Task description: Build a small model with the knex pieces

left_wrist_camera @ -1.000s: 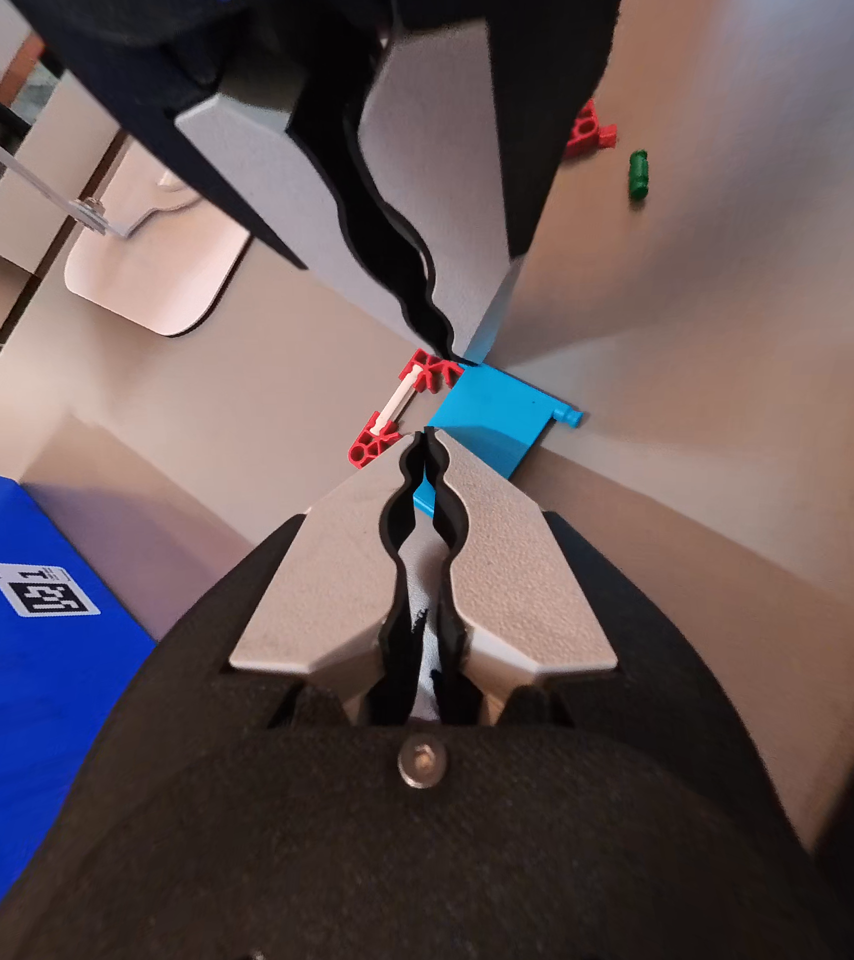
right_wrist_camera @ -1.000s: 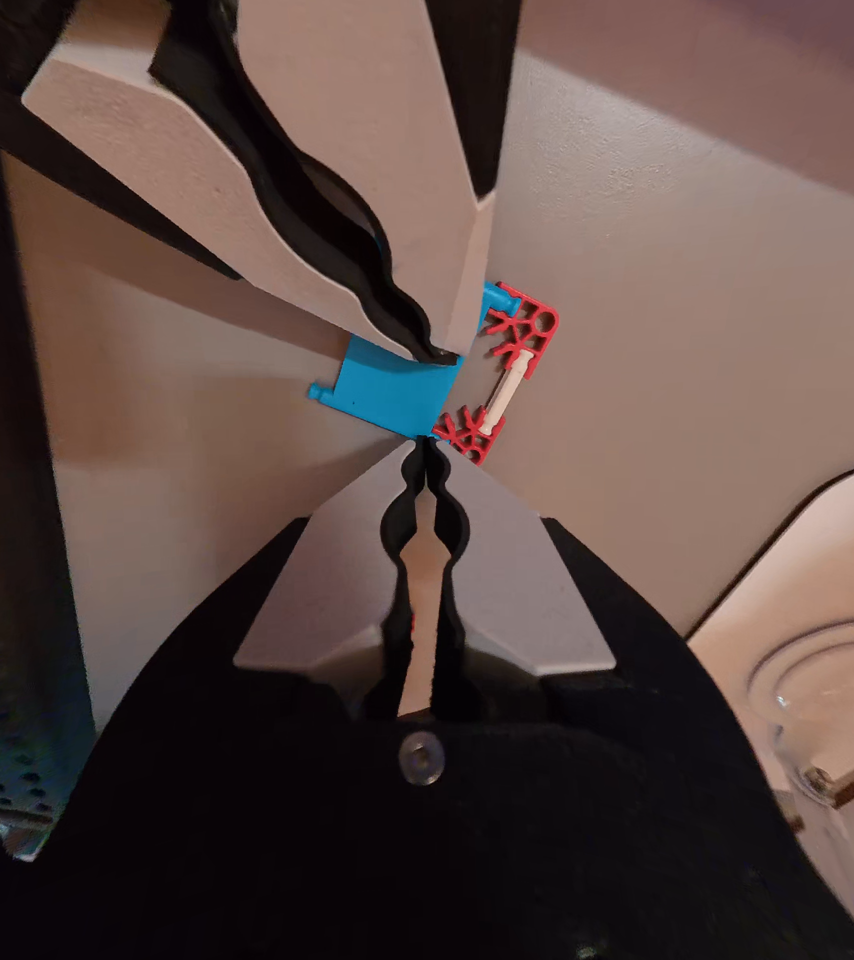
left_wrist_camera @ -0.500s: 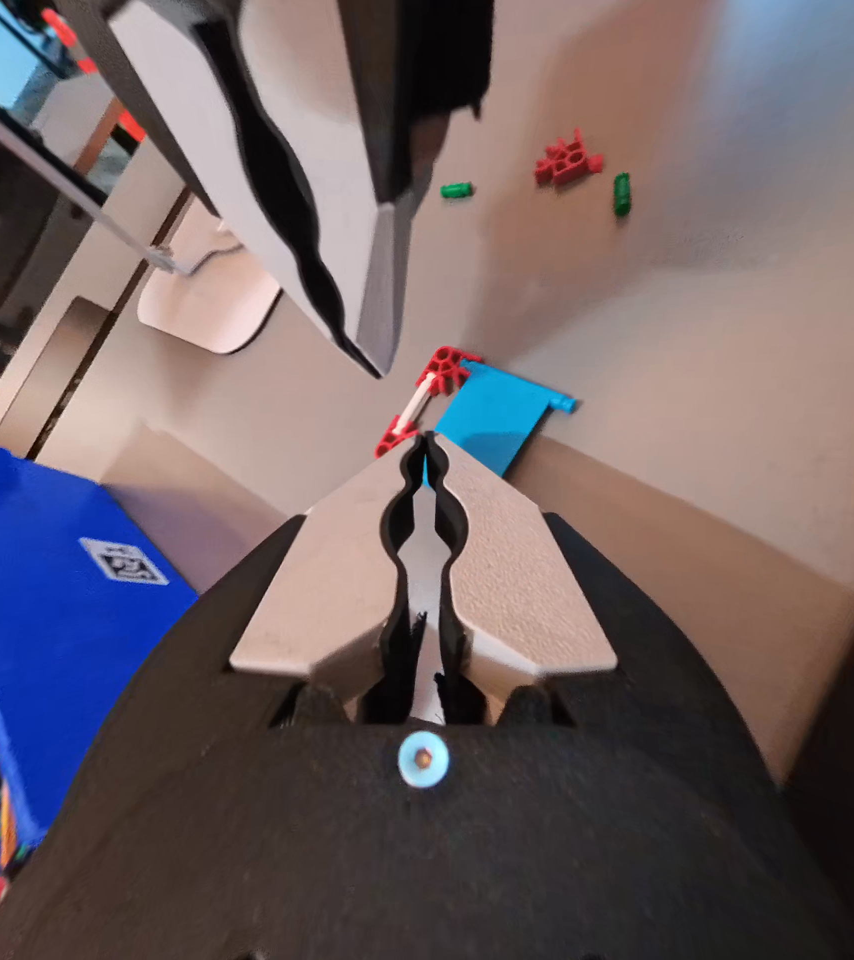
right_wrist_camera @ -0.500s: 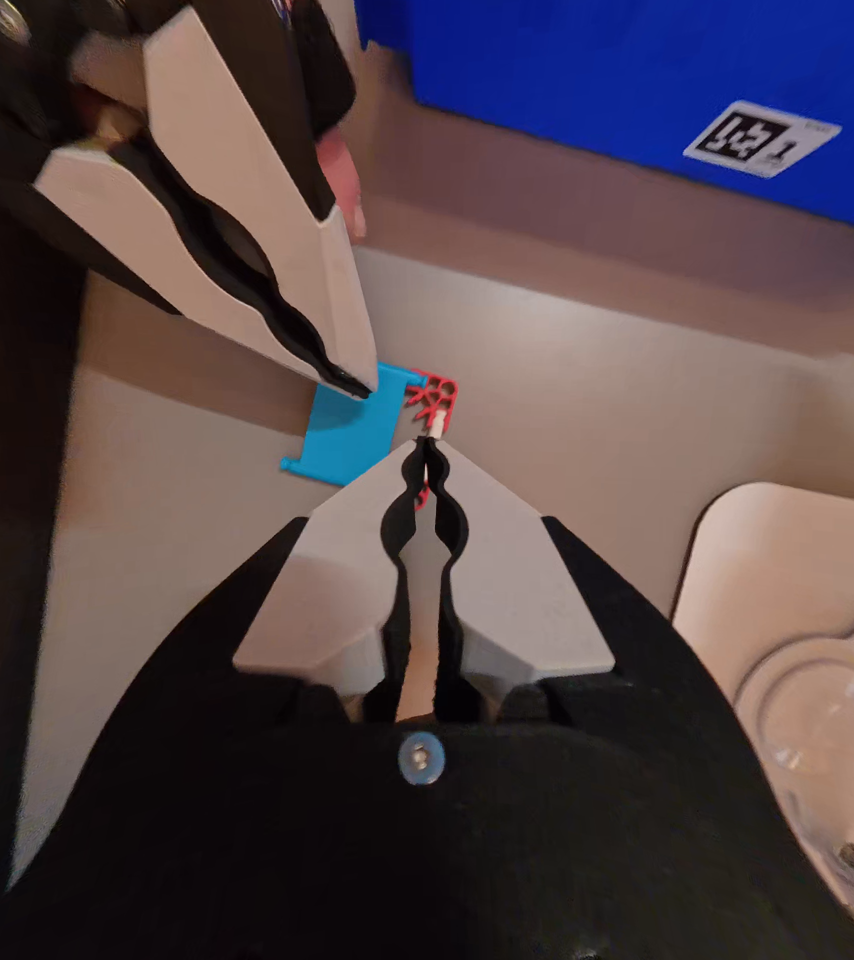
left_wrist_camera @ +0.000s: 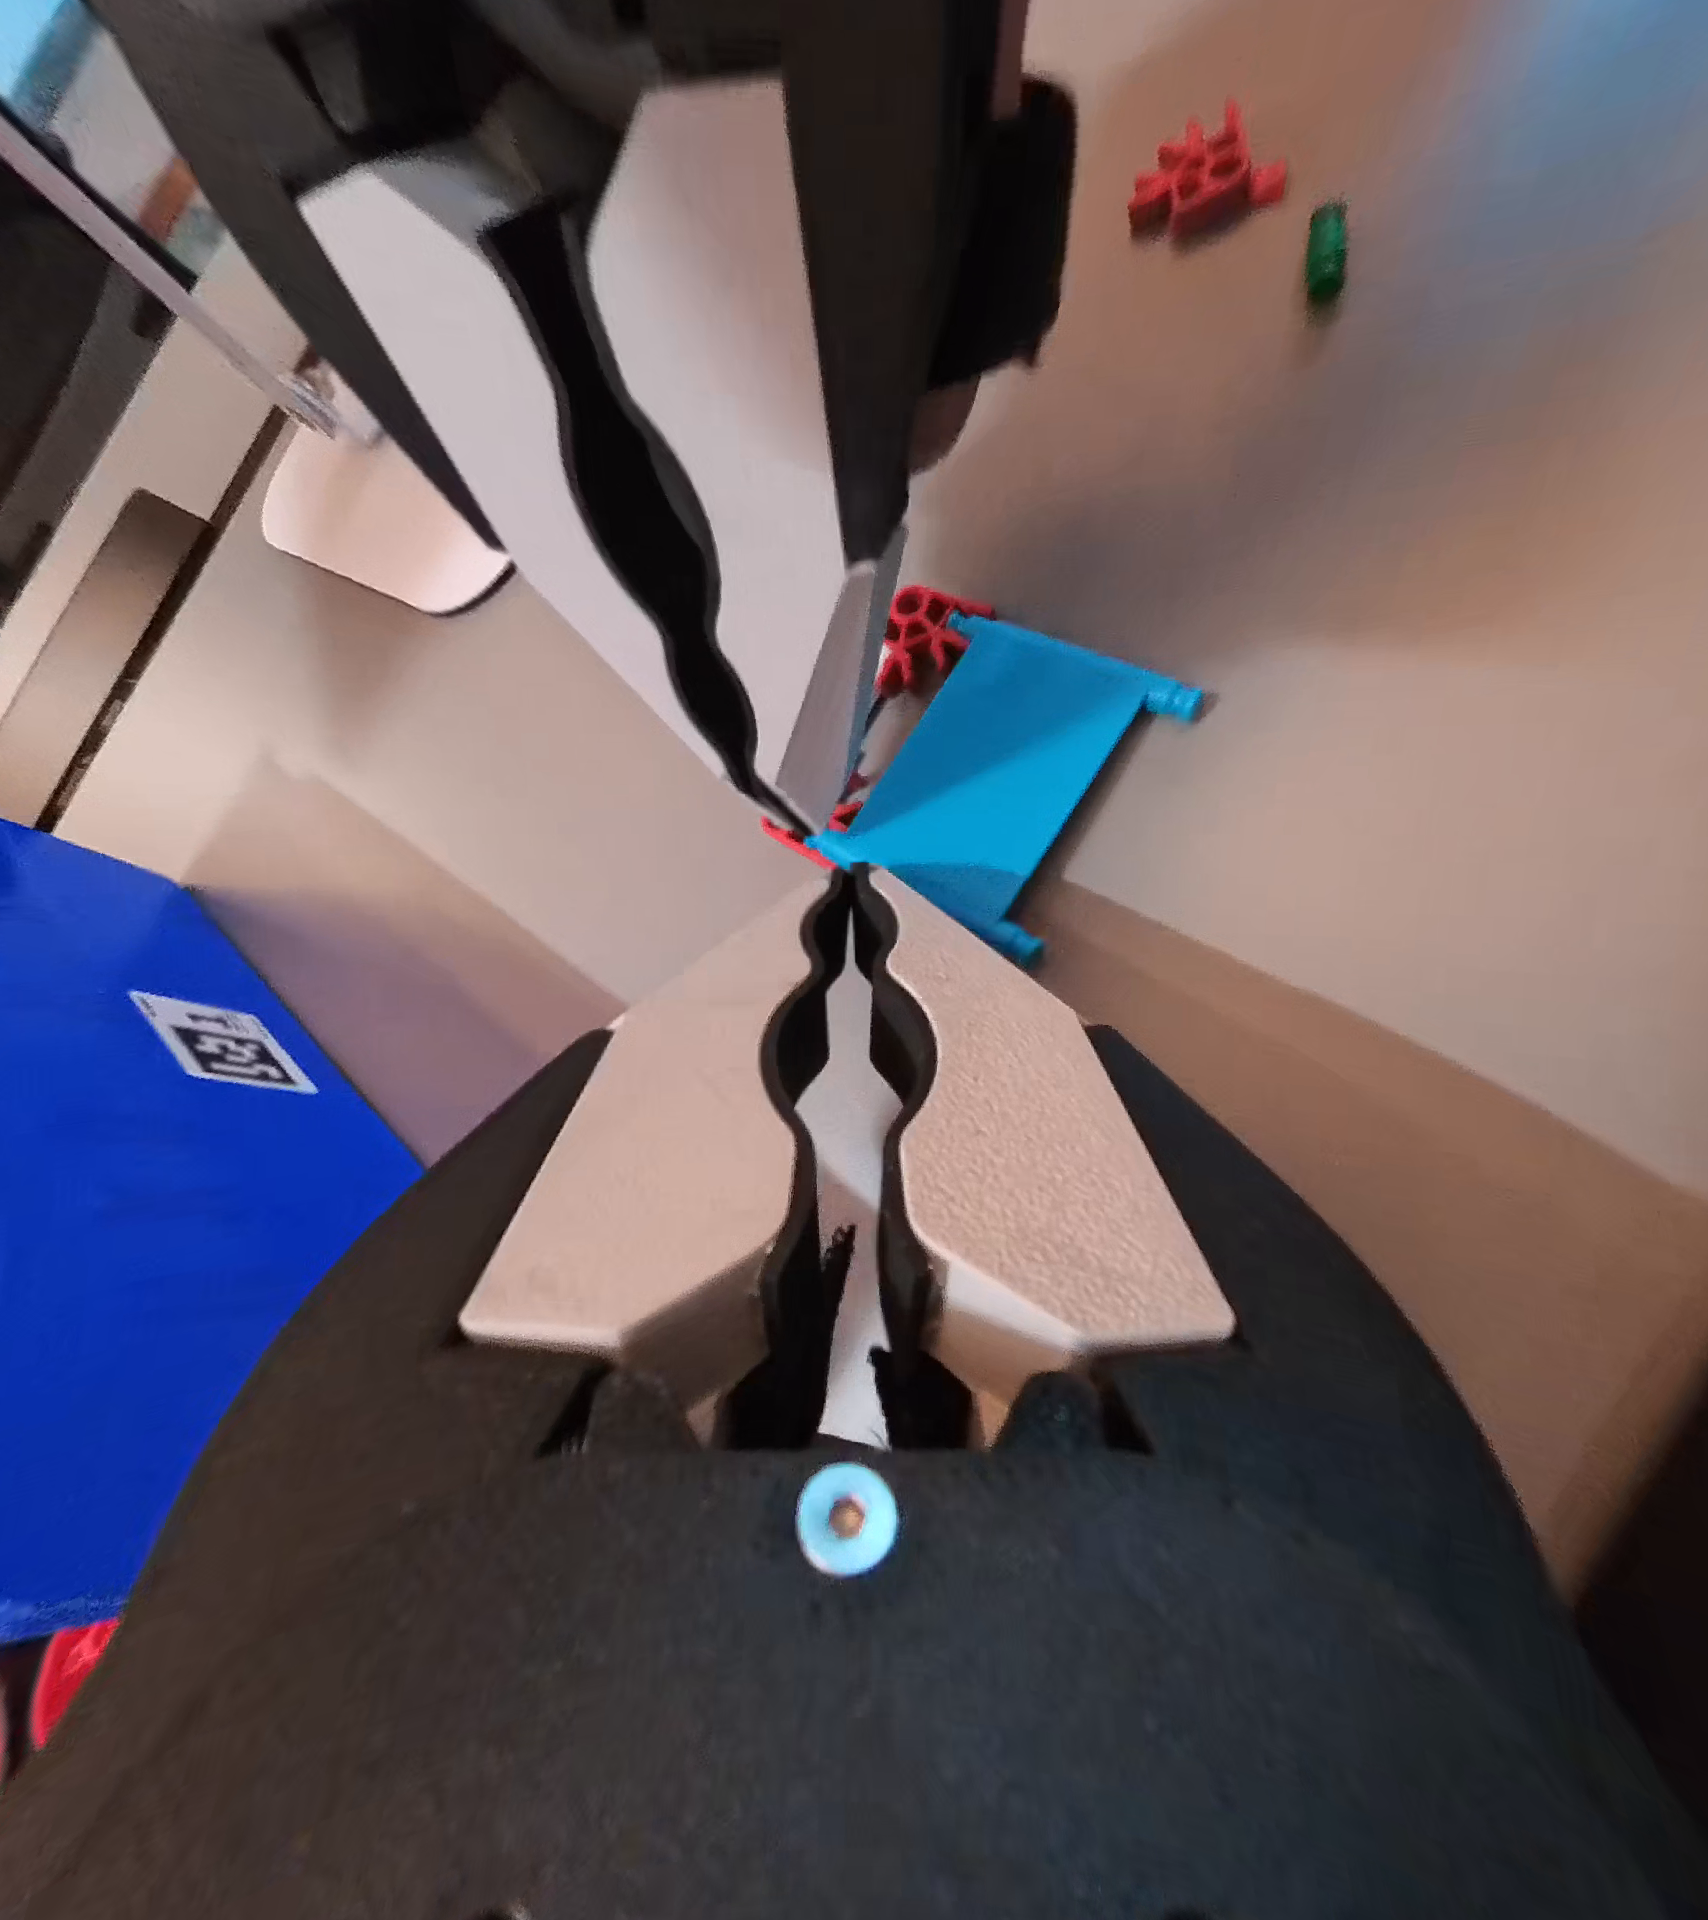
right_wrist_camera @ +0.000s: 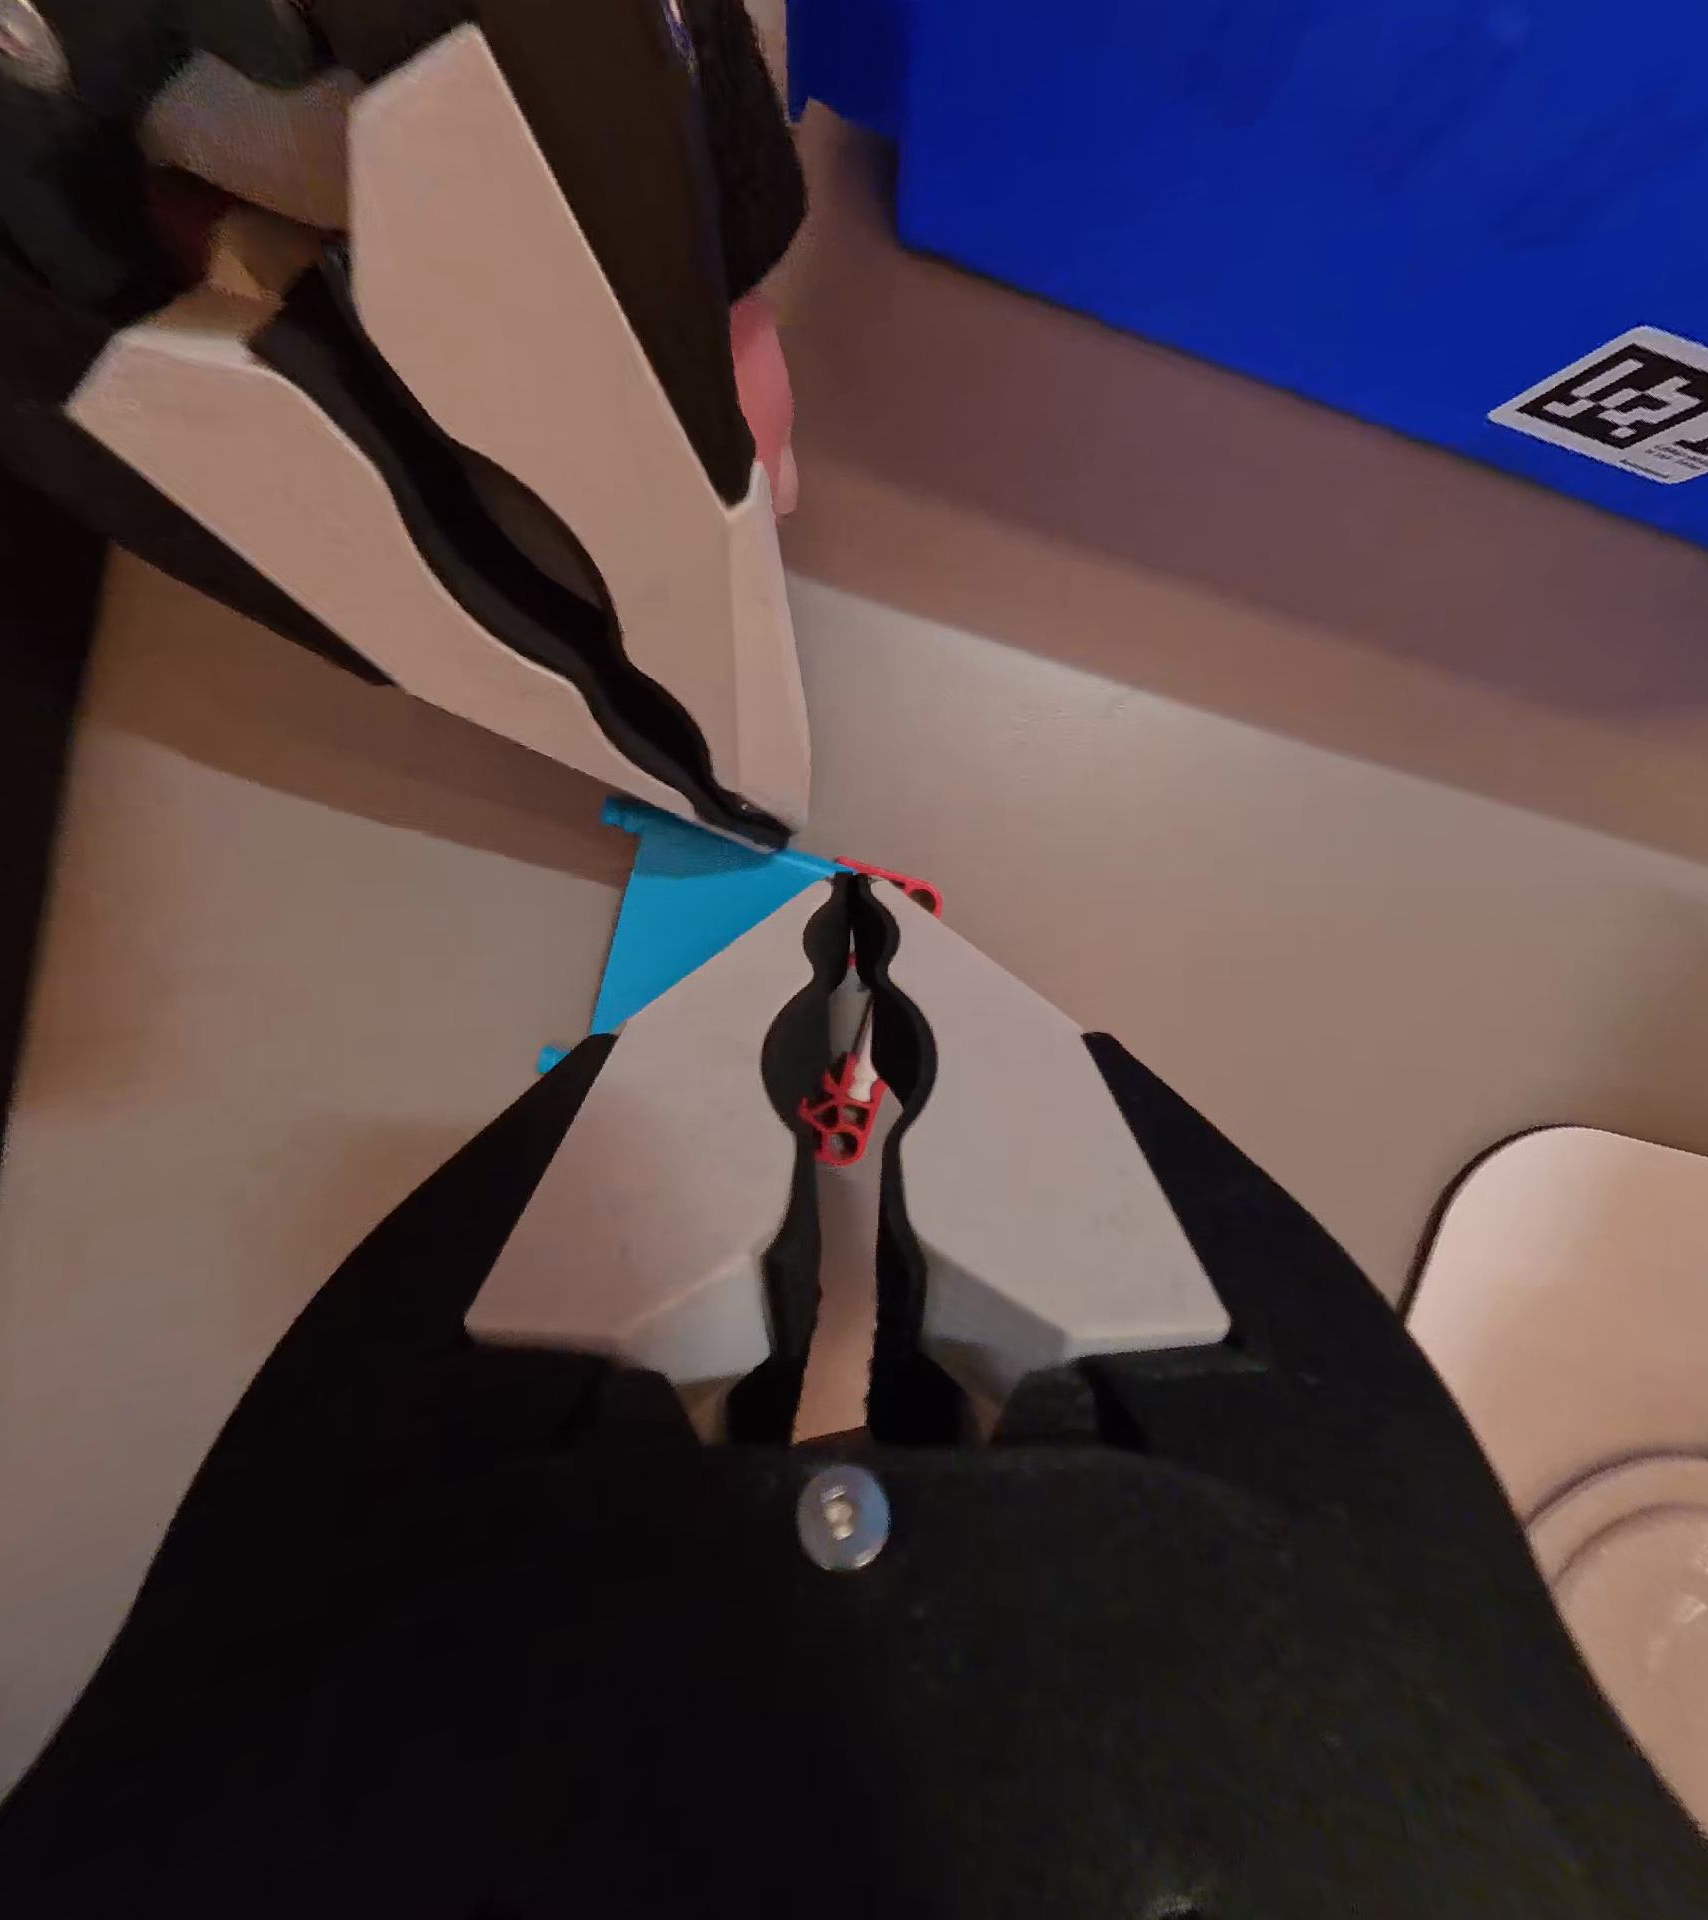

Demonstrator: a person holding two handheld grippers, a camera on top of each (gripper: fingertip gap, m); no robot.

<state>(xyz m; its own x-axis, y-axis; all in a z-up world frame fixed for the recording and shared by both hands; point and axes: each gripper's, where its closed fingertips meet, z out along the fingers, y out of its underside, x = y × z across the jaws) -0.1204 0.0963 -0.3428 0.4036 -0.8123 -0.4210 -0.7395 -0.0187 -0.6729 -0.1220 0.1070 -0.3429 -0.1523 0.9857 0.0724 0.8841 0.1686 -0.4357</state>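
Beige table (left_wrist_camera: 1452,935) | left gripper (left_wrist_camera: 852,871) pinches blue panel (left_wrist_camera: 995,769) | right gripper (right_wrist_camera: 852,881) pinches red connector (right_wrist_camera: 897,888) (edge-on)

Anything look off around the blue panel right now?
Nothing broken or spilled. The panel is tilted, left gripper pinching one corner, right gripper on its red connector. A red piece and green piece lie loose beyond.

Blue panel (left_wrist_camera: 1006,769) — smooth matt plastic
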